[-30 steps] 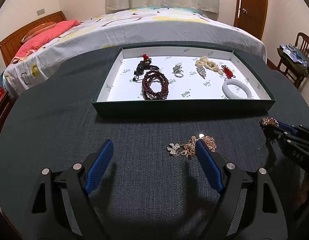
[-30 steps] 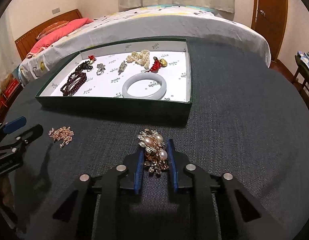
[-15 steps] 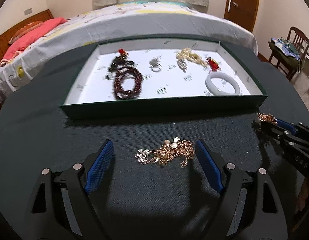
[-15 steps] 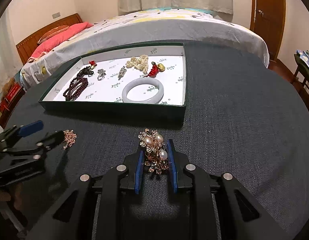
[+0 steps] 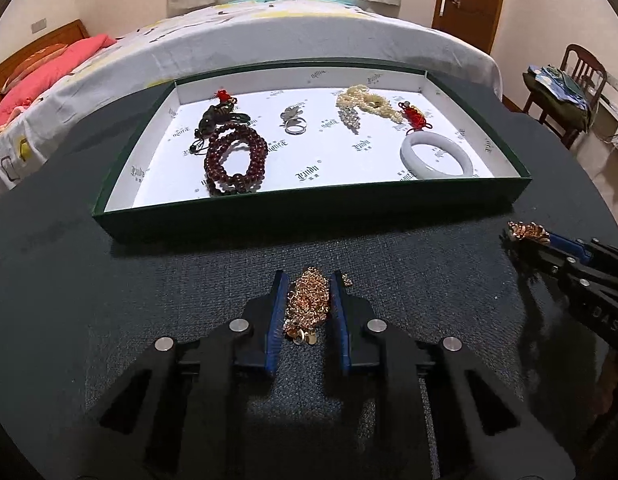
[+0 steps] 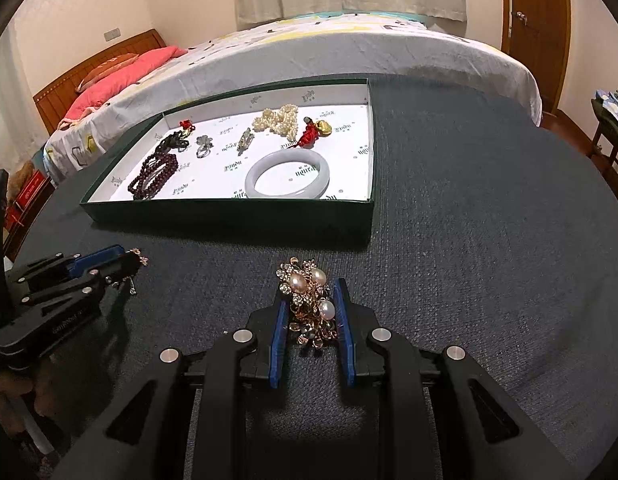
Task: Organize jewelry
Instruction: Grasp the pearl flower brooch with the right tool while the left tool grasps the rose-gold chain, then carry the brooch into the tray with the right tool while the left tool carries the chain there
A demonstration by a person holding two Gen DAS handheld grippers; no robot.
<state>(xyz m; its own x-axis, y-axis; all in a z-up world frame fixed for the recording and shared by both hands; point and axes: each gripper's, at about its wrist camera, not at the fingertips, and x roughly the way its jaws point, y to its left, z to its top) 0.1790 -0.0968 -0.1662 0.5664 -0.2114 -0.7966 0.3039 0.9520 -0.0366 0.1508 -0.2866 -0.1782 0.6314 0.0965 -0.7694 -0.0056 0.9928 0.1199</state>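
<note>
Tray (image 5: pixel 517 190) already holds about 7 pieces: dark bead bracelet (image 5: pixel 235 160), black pendant (image 5: pixel 217 116), ring (image 5: pixel 295 125), pearl strand (image 5: pixel 365 100), red-knot charm (image 5: pixel 415 114), pale bangle (image 5: pixel 435 156), small silver piece (image 5: pixel 351 118). 2 pieces are left outside it, both just in front of the tray on the surface (image 5: pixel 109 300). Your left gripper (image 5: pixel 309 304) has just closed and is clamped on the gold chain (image 5: pixel 307 300). Your right gripper (image 6: pixel 311 312) is clamped on the pearl brooch (image 6: pixel 309 300). Neither is in the tray yet; both still need placing.
</note>
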